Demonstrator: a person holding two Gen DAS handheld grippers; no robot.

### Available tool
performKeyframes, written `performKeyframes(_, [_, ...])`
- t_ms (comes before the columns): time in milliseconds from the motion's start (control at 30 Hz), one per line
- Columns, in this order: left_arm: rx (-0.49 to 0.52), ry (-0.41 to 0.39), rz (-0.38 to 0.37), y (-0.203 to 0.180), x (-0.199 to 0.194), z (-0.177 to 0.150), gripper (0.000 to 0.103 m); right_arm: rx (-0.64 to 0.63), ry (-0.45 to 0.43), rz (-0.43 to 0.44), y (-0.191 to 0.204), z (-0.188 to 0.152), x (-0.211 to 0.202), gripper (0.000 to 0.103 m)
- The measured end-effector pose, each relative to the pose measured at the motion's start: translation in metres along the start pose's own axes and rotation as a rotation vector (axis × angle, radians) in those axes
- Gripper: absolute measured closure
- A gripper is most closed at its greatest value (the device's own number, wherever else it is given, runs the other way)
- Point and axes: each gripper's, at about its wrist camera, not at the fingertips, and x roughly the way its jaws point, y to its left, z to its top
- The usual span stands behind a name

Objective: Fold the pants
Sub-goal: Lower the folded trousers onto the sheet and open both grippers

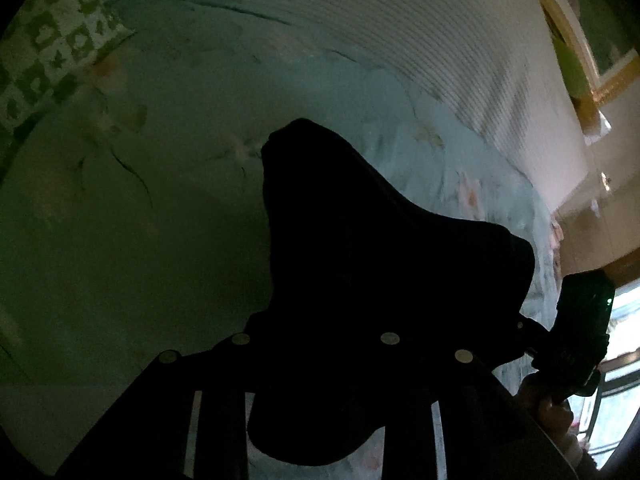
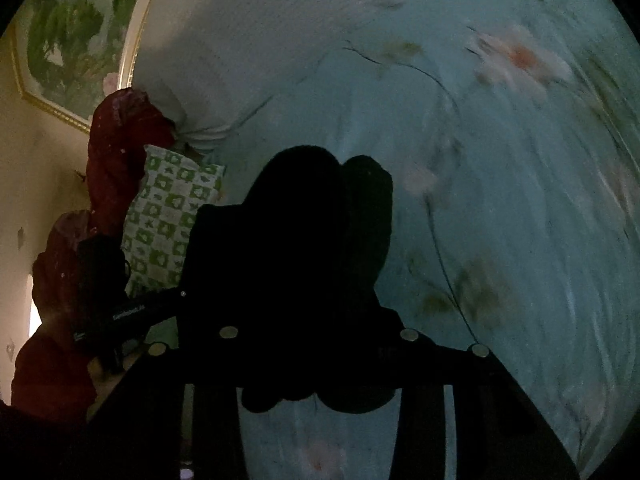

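A: Which step is this?

B: The lift, I'd judge. The pants (image 1: pixel 360 272) are black and bunched, hanging off both tools above the floral bedsheet (image 1: pixel 140 200). In the left wrist view the left gripper (image 1: pixel 316 360) has dark cloth spilling out over and under its fingers — clamped narrow on a fold, as far as the gloom lets me tell.

A: And the other side?

B: Same story. The right gripper (image 2: pixel 320 360) has a thick wad of the pants (image 2: pixel 304 240) between its fingers, jaws part-way closed around it. The cloth hides the pads themselves, so the contact is a reading, not a plain sight.

A: What does the next move call for?

B: Probably carrying both held ends across together, level with each other, and laying them down on the sheet so the edges meet — without dragging the lower part into a heap.

A: Any writing?

B: One white printed strip on the black device seen at the left of the right wrist view, too blurred to read. The checked green pillow (image 2: pixel 168 216) and the framed picture (image 2: pixel 76 36) carry no words I can make out.
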Motion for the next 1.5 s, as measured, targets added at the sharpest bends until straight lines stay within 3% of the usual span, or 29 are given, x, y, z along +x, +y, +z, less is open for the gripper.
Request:
performKeyframes(233, [-0.042, -0.043, 0.052, 0.022, -0.002, 0.023, 0.076, -0.06, 0.04, -0.004, 0.016, 0.028, 0.035, 0.063])
performKeyframes(533, [-0.092, -0.029, 0.095, 0.053, 0.011, 0.023, 0.076, -0.088, 0.122, -0.016, 0.022, 0.032, 0.071, 0.062])
performKeyframes(700, [-0.079, -0.015, 0.116, 0.055, 0.025, 0.019, 0.066, -0.07, 0.15, -0.074, 0.011, 0.031, 0.083, 0.054])
performKeyframes(800, [-0.055, -0.023, 0.148, 0.052, 0.025, 0.017, 0.059, -0.066, 0.147, -0.092, 0.004, 0.032, 0.083, 0.051])
performKeyframes(967, [-0.03, -0.036, 0.183, 0.048, 0.026, 0.017, 0.054, -0.073, 0.124, -0.1, 0.0, 0.031, 0.074, 0.049])
performKeyframes(1133, [-0.01, -0.036, 0.217, 0.046, 0.023, 0.014, 0.045, -0.132, 0.069, -0.185, 0.007, 0.026, 0.063, 0.035])
performKeyframes(1500, [0.016, -0.099, 0.286, 0.038, -0.004, -0.007, 0.029, -0.169, -0.004, -0.243, 0.011, 0.015, 0.033, 0.033])
